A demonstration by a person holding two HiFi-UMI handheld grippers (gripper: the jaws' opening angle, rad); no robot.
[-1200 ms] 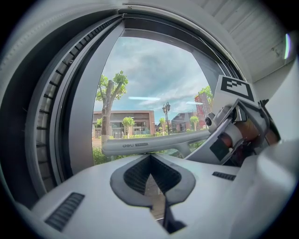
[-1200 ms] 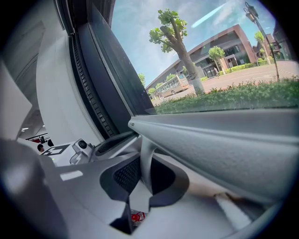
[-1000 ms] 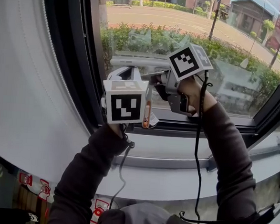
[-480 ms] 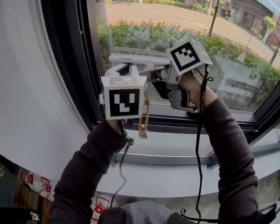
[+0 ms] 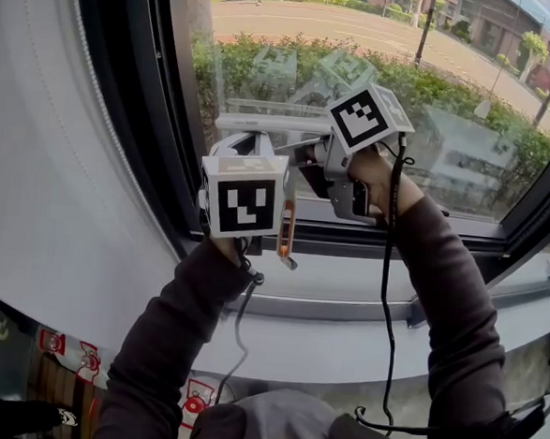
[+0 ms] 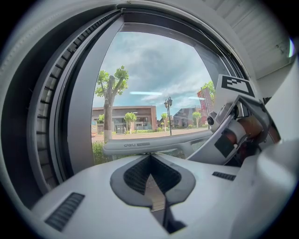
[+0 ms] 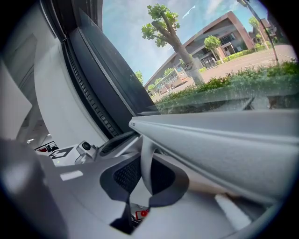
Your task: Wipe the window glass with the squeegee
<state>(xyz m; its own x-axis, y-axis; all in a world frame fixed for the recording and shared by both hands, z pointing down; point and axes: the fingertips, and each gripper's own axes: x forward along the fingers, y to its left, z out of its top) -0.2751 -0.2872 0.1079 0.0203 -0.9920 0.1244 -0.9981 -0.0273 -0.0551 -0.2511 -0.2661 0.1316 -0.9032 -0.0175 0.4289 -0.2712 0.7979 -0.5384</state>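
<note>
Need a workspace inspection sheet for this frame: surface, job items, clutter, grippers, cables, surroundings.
Surface: window glass in a black frame, with reflections on it; pale sill below.
Job's things: white squeegee, bar level at the lower glass; contact with the glass cannot be confirmed.
Clutter: nothing seen.
Grippers: right gripper has its tongs shut on the squeegee's neck; left gripper has its tongs together, nothing held, just below the bar.
Cables: one black cable runs down the right sleeve, another hangs under the left gripper.
Surroundings: hedge and road outside; white wall at left.
</note>
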